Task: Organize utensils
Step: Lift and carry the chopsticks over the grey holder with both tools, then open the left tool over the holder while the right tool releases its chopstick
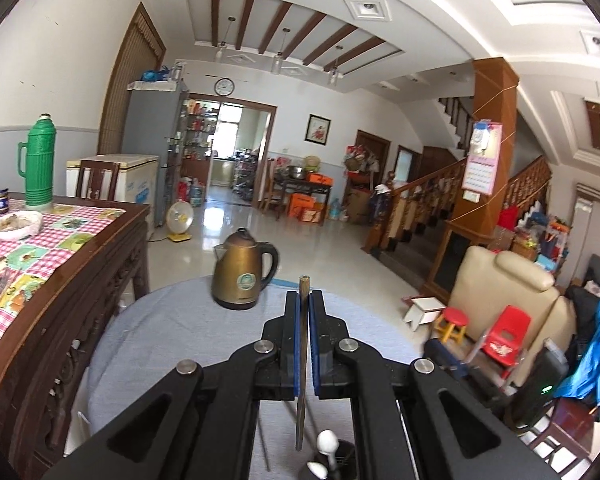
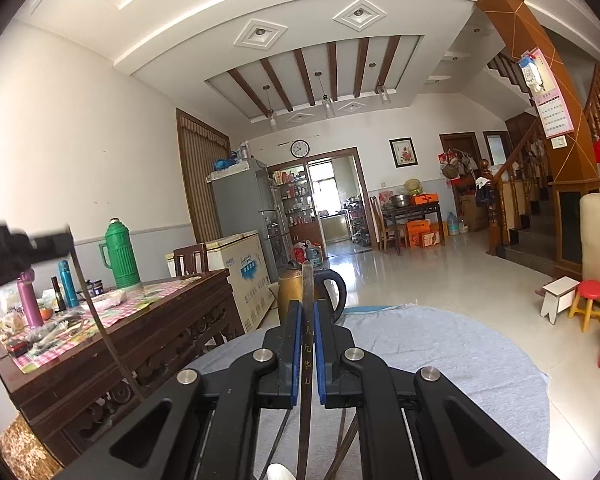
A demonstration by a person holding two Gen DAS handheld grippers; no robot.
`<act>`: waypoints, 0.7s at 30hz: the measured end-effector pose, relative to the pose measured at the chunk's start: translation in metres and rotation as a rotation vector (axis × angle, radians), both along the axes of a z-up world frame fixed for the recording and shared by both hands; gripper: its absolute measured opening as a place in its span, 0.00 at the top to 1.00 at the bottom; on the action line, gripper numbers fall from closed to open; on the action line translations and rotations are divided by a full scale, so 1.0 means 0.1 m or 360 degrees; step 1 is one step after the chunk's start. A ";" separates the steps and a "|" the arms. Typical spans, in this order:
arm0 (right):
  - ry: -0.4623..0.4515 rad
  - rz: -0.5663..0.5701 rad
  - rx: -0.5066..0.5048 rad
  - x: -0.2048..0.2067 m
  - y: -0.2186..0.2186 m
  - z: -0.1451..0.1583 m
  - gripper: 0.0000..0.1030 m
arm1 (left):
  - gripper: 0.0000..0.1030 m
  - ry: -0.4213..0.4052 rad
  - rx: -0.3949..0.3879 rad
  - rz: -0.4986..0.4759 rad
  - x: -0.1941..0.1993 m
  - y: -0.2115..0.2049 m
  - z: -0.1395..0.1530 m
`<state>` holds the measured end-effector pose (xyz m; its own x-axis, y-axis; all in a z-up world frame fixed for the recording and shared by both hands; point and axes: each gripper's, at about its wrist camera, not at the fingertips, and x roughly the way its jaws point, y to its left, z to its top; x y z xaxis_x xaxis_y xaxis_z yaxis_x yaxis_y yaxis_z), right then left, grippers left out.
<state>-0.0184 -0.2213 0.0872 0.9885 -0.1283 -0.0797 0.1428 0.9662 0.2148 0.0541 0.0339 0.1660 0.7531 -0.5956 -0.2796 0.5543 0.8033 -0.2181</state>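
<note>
I am squeezing one chopstick [image 1: 303, 360] in my left gripper [image 1: 303, 300] and another chopstick [image 2: 307, 344] in my right gripper [image 2: 307, 310], both clamped tight.

place: home, open living/dining room | evidence: fridge [image 1: 152, 128], wall clock [image 1: 224, 87], wooden staircase [image 1: 432, 184], armchair [image 1: 500, 280], kids' red chair [image 1: 504, 340], kettle [image 1: 242, 270] on counter [image 1: 160, 320]

Glossy tiled floor [image 2: 440, 276], white walls [image 2: 80, 140], beamed ceiling [image 1: 300, 28], wooden staircase [image 1: 440, 184].
</note>
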 end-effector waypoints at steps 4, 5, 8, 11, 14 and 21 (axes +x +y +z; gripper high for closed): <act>-0.0024 -0.0042 -0.0016 0.01 0.02 -0.08 0.93 | 0.96 0.0016 -0.0021 -0.0057 -0.05 -0.10 -0.04; -0.0030 -0.0046 -0.0010 0.00 0.01 -0.08 0.93 | 0.96 0.0018 -0.0020 -0.0062 -0.07 -0.13 -0.05; -0.0070 -0.0085 0.0030 -0.03 -0.03 -0.07 0.93 | 0.96 0.0053 -0.0034 -0.0099 -0.06 -0.20 -0.10; -0.0090 -0.0122 0.0051 -0.01 -0.05 -0.07 0.93 | 0.96 0.0096 -0.0026 -0.0129 -0.05 -0.29 -0.16; -0.0056 -0.0123 0.0053 0.07 -0.04 -0.13 0.93 | 0.96 0.0127 0.0015 -0.0145 -0.06 -0.41 -0.25; 0.0066 -0.0059 0.0038 0.01 -0.03 -0.35 0.93 | 0.96 0.0280 0.0108 -0.0161 -0.05 -0.55 -0.60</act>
